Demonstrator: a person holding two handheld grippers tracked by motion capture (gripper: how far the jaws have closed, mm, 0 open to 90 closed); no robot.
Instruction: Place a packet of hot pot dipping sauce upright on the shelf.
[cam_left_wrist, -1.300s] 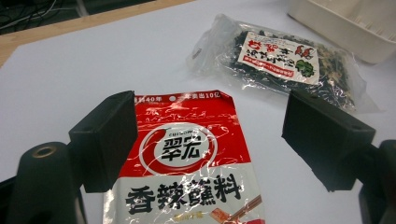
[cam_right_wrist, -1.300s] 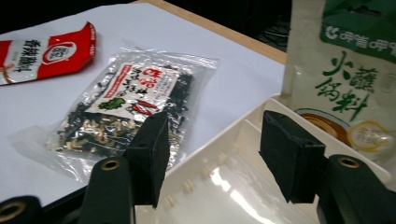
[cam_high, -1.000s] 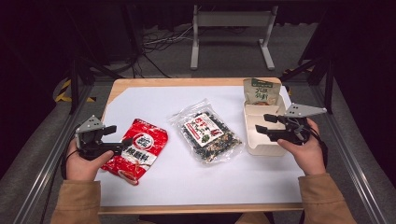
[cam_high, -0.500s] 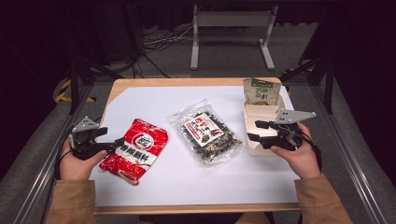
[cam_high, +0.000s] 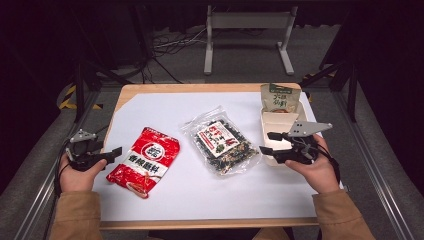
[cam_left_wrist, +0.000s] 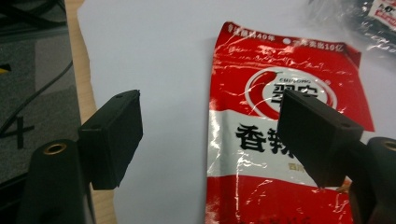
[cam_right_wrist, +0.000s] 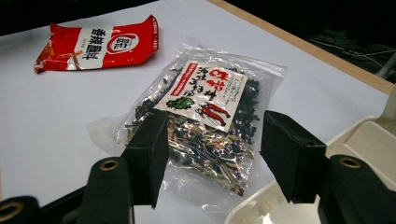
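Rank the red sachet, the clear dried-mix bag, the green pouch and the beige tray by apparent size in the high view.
1. Clear dried-mix bag and red sachet: too alike to separate.
2. Beige tray, partly hidden by the right tool.
3. Green pouch, smallest, though farthest from the camera.

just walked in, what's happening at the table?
A person holds a gripper in each hand over a white-covered table. The left gripper, jaws open and just closing slightly, is at the red foil seasoning packet. The right gripper, open, hovers between the clear bag of dark dried mix and a beige tray.
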